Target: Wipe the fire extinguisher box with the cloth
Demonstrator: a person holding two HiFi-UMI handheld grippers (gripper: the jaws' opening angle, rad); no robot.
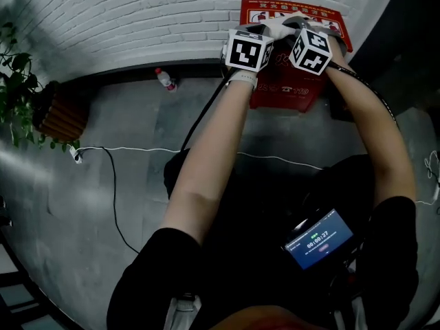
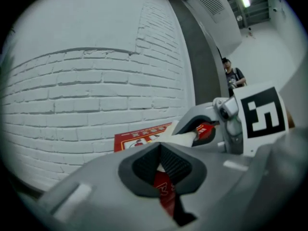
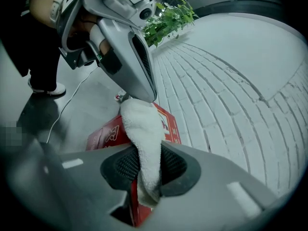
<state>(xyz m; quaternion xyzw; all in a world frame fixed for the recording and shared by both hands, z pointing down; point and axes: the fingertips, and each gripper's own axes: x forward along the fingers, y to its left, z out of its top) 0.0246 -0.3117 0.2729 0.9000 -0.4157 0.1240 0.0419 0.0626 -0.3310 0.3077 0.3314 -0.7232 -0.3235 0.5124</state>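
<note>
Closest to the person, a phone [image 1: 318, 240] with a lit timer screen hangs at the chest. Both forearms reach out from there and meet over the fire extinguisher box [image 1: 292, 88], a red box that stands on the grey floor [image 1: 137, 184] right against the white brick wall [image 1: 137, 12]. Its inside is not on show from here.

The right gripper [image 3: 147, 170] has its claw closed tight on the white cloth [image 3: 144, 129], which fills the gap between the ribbed pads and runs on towards the other gripper. The left gripper [image 2: 161, 162] has its claw drawn down to a narrow slit, with the far end of the cloth pinched at the tip and the red of the box showing through below. The cloth stretches between the two, just above the box's top.

Along the foot of the wall lies a small bottle [image 1: 165, 80] with a red cap. Farther left, a slatted wooden planter [image 1: 62, 112] holds a leafy plant [image 1: 17, 81]. A white cable [image 1: 137, 150] trails across the floor.
</note>
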